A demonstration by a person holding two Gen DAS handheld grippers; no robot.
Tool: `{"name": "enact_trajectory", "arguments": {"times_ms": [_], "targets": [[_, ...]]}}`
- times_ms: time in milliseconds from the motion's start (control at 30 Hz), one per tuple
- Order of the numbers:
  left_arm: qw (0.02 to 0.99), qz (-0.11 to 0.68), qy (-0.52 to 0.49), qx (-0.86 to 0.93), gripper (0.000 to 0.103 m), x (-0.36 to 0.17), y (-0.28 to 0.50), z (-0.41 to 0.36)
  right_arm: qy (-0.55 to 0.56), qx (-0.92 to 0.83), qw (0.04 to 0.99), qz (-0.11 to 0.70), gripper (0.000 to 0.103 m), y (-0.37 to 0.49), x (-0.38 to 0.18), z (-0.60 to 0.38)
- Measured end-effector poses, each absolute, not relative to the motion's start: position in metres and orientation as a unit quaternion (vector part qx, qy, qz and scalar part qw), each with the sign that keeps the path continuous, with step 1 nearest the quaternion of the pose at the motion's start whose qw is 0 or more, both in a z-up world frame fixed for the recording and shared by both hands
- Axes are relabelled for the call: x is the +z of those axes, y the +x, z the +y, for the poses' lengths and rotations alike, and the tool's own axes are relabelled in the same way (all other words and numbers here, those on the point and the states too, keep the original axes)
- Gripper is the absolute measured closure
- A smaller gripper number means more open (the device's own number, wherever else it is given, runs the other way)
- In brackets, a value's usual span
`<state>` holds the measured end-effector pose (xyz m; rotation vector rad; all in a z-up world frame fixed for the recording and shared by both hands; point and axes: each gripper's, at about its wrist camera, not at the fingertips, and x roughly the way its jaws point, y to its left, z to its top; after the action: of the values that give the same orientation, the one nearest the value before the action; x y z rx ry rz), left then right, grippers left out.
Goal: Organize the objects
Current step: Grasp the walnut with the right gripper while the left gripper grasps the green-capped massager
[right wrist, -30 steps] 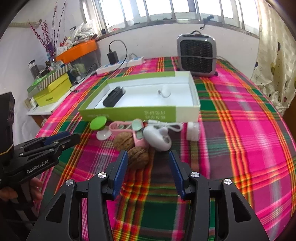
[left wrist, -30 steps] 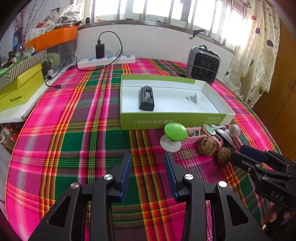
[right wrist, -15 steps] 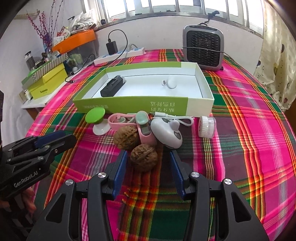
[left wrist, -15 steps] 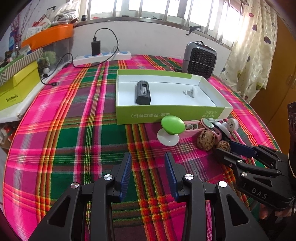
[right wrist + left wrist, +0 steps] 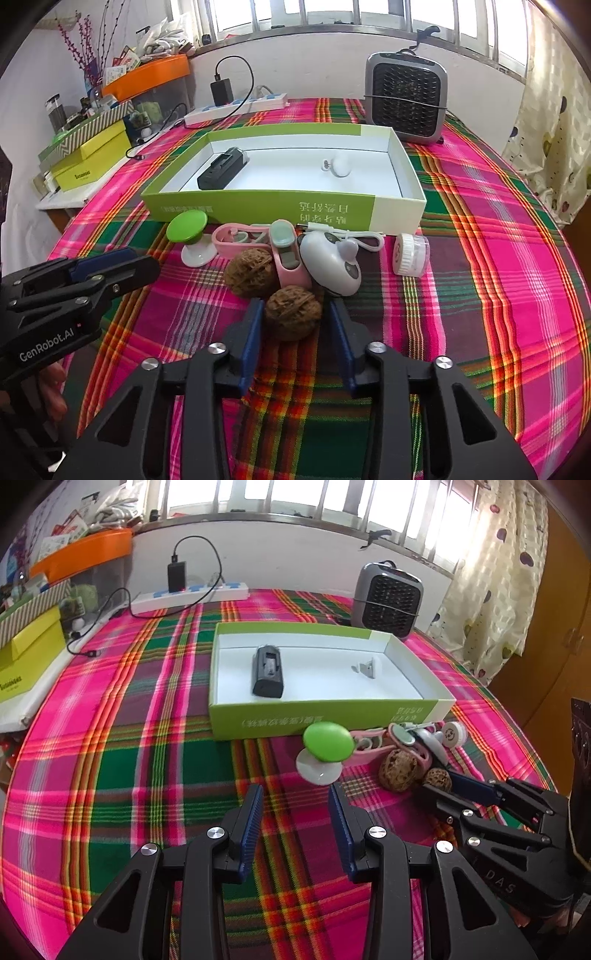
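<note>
Two brown walnuts lie on the plaid cloth in front of a green box point(image 5: 258, 208). My right gripper point(image 5: 295, 303) is closing its jaws, and its blue pads sit against both sides of the near walnut point(image 5: 293, 314). The far walnut point(image 5: 251, 272) rests just behind it, touching a pink holder point(image 5: 290, 254). In the left wrist view the same near walnut point(image 5: 437, 781) shows at the right gripper's tips. My left gripper point(image 5: 295, 794) stands open over bare cloth with nothing between its fingers, short of a green-topped white stand point(image 5: 327, 742).
The box holds a black block point(image 5: 221, 173) and a small white piece point(image 5: 338, 165). A white handheld device point(image 5: 332, 262), its cable and a round white brush head point(image 5: 410, 254) lie beside the walnuts. A grey heater point(image 5: 406, 99), a power strip point(image 5: 236, 109) and yellow boxes point(image 5: 88, 162) stand behind.
My right gripper has moved forward so that the near walnut came between its fingers, and the jaws have narrowed onto it. The left gripper has hardly moved.
</note>
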<state>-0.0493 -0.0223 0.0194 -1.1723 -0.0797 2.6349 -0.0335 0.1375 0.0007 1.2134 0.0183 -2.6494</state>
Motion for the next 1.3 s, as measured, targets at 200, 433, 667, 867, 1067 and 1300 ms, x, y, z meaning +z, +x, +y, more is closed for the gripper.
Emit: {"name": "enact_trajectory", "arguments": {"times_ms": [200,433,667,867,1067,1300], "targets": [[0.138,-0.019,-0.402,0.905,0.065,0.024,-0.055,-0.014,0.412,-0.904,0.114,0.004,0.07,-0.032,0.001,0.139],[0.138,-0.018,-0.401,0.905,0.064,0.028,-0.063,-0.007,0.412,-0.904,0.113,0.005,0.071,-0.03,0.001,0.142],[0.135,-0.009,-0.404,0.905,0.064,0.028,-0.073,0.001,0.413,-0.903,0.116,0.01,0.071,-0.022,0.001,0.145],[0.132,-0.003,-0.409,0.903,0.064,0.025,-0.082,0.009,0.414,-0.902,0.121,0.008,0.071,-0.02,0.001,0.148],[0.123,0.001,-0.413,0.903,0.064,0.021,-0.087,0.011,0.413,-0.902,0.124,0.005,0.071,-0.021,0.001,0.149],[0.114,-0.005,-0.414,0.903,0.064,0.021,-0.09,0.008,0.412,-0.902,0.127,0.005,0.071,-0.02,0.001,0.149]]}}
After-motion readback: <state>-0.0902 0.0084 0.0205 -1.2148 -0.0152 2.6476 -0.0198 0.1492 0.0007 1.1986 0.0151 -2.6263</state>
